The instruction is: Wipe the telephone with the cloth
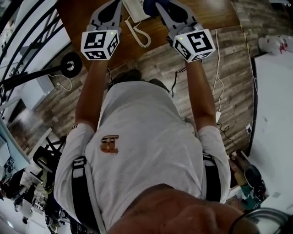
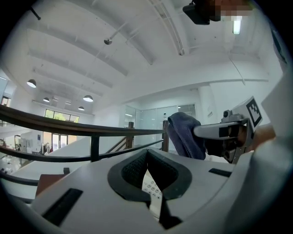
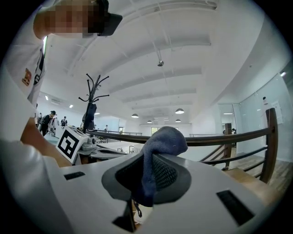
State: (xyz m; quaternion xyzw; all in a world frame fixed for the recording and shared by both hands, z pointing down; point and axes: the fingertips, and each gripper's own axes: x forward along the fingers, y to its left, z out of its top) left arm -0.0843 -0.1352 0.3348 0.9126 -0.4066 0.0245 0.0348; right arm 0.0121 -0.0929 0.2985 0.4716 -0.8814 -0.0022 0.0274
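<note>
With the cloth (image 3: 162,139) clamped in your right gripper (image 3: 151,176) and your left gripper (image 2: 147,160) closed on nothing, you face the telephone (image 1: 134,8) on the table (image 1: 91,13) just ahead, the wipe seemingly not begun; next, press cloth to telephone.

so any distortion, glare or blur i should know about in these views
Head view: evenly lit and mostly sharp, edges bowed by the wide lens, the telephone cut off at the top edge. Left gripper view: strong fisheye with black corners, railing curved, ceiling lamps bright, no blur. Right gripper view: same fisheye, the cloth close up and crisp.
</note>
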